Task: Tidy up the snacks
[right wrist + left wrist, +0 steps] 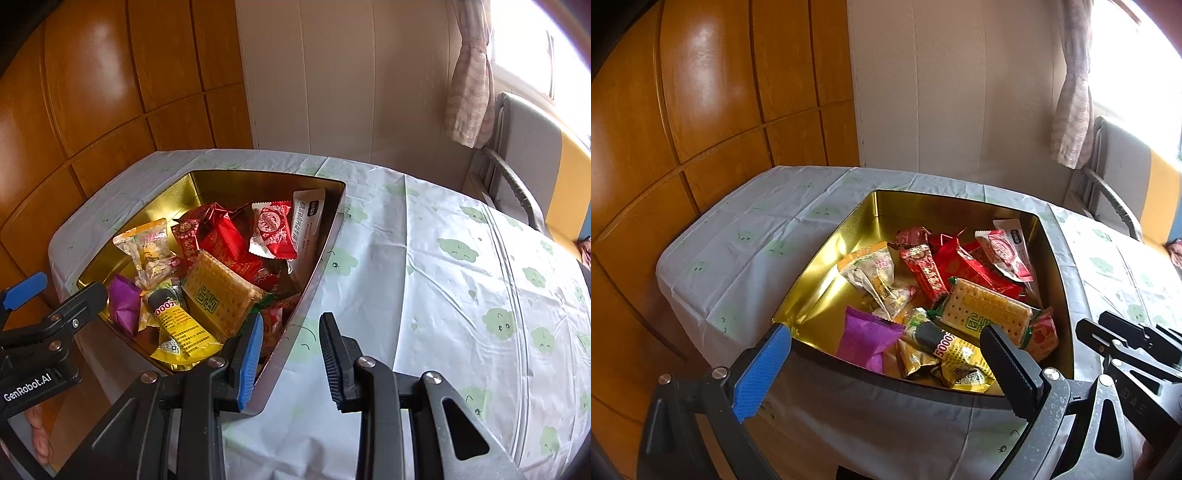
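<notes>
- Judging from the layout, sorting looks near done: wrapped snacks [221, 266] all piled in gold-lined metal tin [827, 258]; none visible on cloud-print tablecloth [461, 295].
- left gripper [882, 354] spread wide over tin's near rim, holding nothing.
- right gripper [291, 354] parted, empty, straddling tin's right wall.
- Tin sits near table's left edge; open room right.

White lettering "GenRobot.AI" stands on the black body of the left tongs [55, 314], seen in the right wrist view. The digits "5000" run along the yellow snack packet [956, 354] [177, 325] in the gold tin [827, 258]. Other packet printing is too small to read.
</notes>
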`<state>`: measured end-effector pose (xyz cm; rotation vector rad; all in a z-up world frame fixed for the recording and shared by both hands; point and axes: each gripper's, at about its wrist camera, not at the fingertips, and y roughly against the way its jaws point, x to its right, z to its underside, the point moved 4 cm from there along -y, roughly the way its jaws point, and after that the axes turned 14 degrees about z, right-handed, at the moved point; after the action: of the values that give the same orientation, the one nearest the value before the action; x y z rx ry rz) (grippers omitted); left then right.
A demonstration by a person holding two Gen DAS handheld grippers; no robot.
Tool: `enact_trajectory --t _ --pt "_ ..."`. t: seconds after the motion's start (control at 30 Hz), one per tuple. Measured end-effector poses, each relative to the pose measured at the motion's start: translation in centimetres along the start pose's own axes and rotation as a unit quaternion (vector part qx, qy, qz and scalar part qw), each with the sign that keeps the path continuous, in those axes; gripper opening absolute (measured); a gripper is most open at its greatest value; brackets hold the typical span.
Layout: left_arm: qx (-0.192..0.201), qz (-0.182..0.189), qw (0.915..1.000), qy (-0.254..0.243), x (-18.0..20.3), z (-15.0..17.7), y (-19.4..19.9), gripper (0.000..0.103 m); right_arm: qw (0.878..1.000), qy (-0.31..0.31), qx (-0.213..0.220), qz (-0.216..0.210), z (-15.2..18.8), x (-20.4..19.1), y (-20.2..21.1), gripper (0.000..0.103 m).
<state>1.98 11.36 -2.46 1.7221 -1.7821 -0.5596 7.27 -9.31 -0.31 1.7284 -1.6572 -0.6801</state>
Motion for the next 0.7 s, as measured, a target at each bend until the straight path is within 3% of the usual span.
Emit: enact_trajectory --t 0.33,0.7 --pt "0.021 -0.012 0.9997 -0.002 -0.15 -0.34 0.66 0.103 1.000 0.003 0.002 -0.001 0.03 -0.19 0.13 0.032" --pt "0.017 -0.018 0.9997 0.000 -0.47 -0.25 0.57 0.103 1.000 0.006 0.004 0.000 0.04 -0.33 0.18 0.032"
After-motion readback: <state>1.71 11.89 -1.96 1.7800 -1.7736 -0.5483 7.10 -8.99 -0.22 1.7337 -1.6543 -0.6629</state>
